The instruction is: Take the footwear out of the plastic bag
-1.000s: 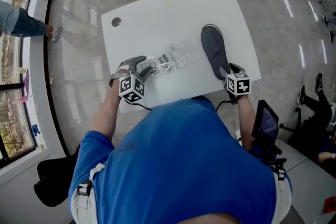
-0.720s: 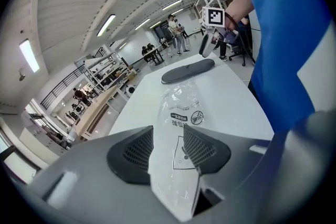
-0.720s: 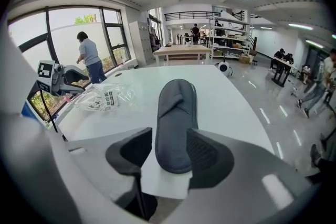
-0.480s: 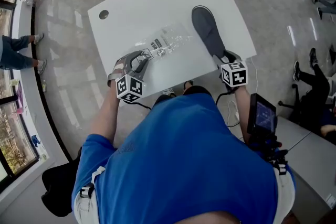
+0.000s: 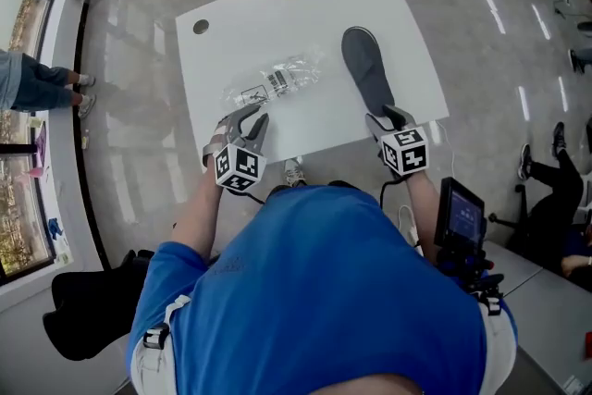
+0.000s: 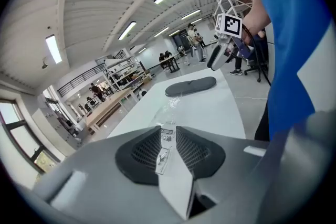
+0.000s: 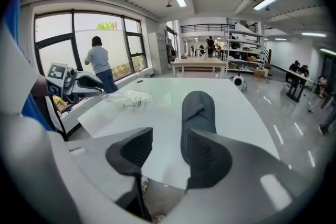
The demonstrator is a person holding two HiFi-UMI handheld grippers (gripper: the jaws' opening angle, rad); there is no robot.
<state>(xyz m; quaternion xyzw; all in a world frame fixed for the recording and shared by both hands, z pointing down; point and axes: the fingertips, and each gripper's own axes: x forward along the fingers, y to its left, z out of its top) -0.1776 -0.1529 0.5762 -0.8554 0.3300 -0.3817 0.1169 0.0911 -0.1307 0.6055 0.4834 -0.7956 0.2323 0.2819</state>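
Dark grey footwear already clear of the plastic bag, flat on the white worktop straight ahead of the right tool, near end just beyond the tips and partly hidden behind one pad. Bag well off to that tool's left, crumpled and clear, printed label showing, nothing dark visible inside; looks empty. Judged: removal done, with at most a pull-back or a tidying of the bag left; no second piece of footwear in any view. Right tool spread wide, pads on nothing, footwear ahead of the gap and not in it. Left tool narrowed to a slim slit, jaws just been closing; labelled end of the bag visible through the slit, lying on the worktop just ahead, apparently not pinched. Both tools near the worktop's near edge, apart from their things, pointing forward and down, marker cubes turned up toward the head camera. Forearms bent in close to the blue-shirted torso, left and right well apart.
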